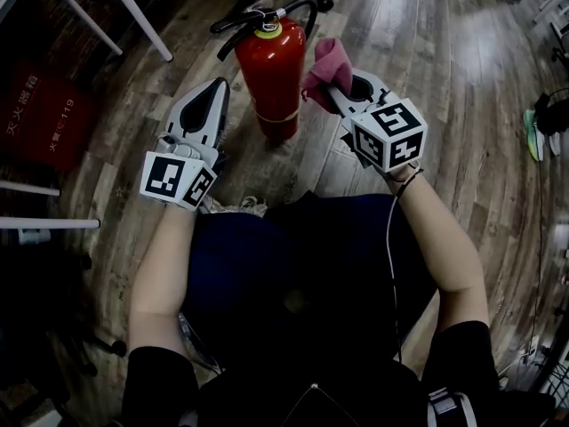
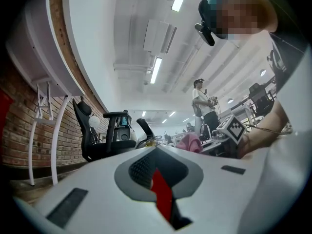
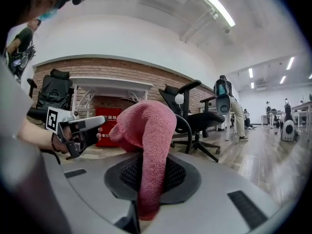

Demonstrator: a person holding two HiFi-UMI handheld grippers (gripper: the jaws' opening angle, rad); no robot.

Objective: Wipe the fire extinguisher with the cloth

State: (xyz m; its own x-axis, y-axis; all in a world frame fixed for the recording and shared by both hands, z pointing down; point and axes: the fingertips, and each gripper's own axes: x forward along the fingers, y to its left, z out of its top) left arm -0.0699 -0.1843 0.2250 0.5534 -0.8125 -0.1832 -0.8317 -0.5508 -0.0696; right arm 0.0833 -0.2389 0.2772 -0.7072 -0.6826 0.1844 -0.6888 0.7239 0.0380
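pink knitted cloth (image 3: 148,130) pinched in right tongs (image 1: 331,92) | left tongs (image 1: 217,85) closed together | glossy red cylindrical extinguisher (image 1: 280,69) upright

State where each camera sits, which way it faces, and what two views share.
Head view: on the person's head, facing steeply down at the fire extinguisher on the floor; both forearms, left claw, right claw show.
Left gripper view: on the left claw, facing along its closed jaws across the office; right forearm shows.
Right gripper view: on the right claw, facing along jaws shut on the cloth toward a brick wall; left forearm shows.
Shared: the cloth appears in both gripper views.
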